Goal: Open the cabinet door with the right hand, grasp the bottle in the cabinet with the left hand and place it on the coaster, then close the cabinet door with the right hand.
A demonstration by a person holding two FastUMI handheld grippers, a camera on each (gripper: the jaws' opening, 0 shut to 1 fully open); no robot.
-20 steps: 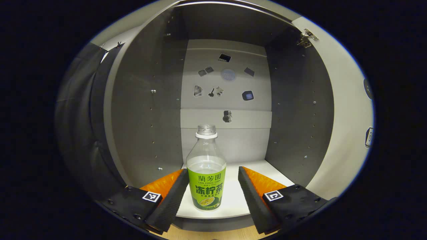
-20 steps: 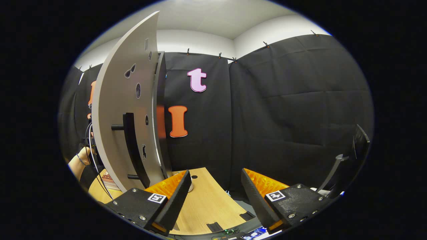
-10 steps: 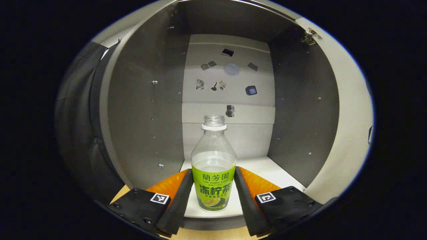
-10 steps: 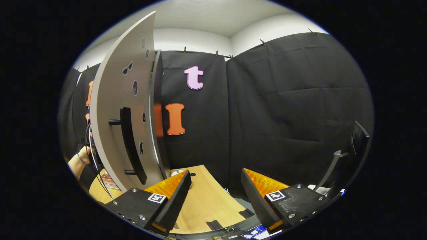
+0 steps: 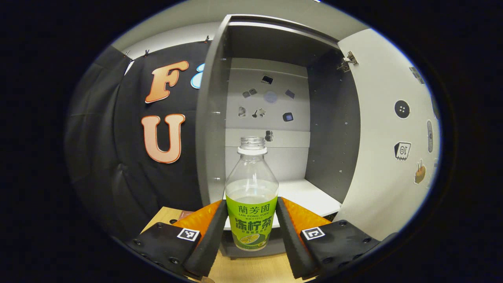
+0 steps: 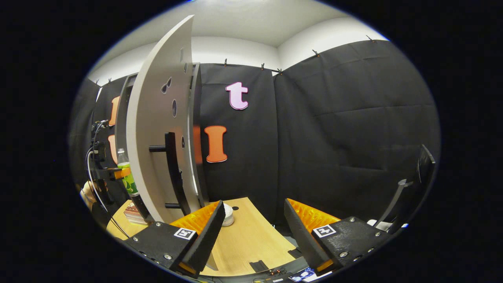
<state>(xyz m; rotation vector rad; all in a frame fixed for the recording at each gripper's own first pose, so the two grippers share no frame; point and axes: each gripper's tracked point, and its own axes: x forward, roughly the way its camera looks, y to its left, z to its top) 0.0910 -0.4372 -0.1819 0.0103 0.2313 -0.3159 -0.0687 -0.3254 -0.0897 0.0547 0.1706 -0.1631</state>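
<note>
The left gripper (image 5: 251,232) is clamped on the bottle (image 5: 251,204), both fingers pressing its green label; the bottle stands upright between them, lifted off the wooden table (image 5: 251,271), directly ahead of the open cabinet (image 5: 271,129). The right gripper (image 6: 251,230) stands with jaws apart and nothing held; the cabinet door (image 6: 157,129) with its black handle (image 6: 173,169) hangs open ahead to its left.

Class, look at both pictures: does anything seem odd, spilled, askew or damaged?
One oddity: the clear plastic bottle with the green label, held upright by the left gripper, has no cap though it holds liquid. Nothing has spilled.
</note>
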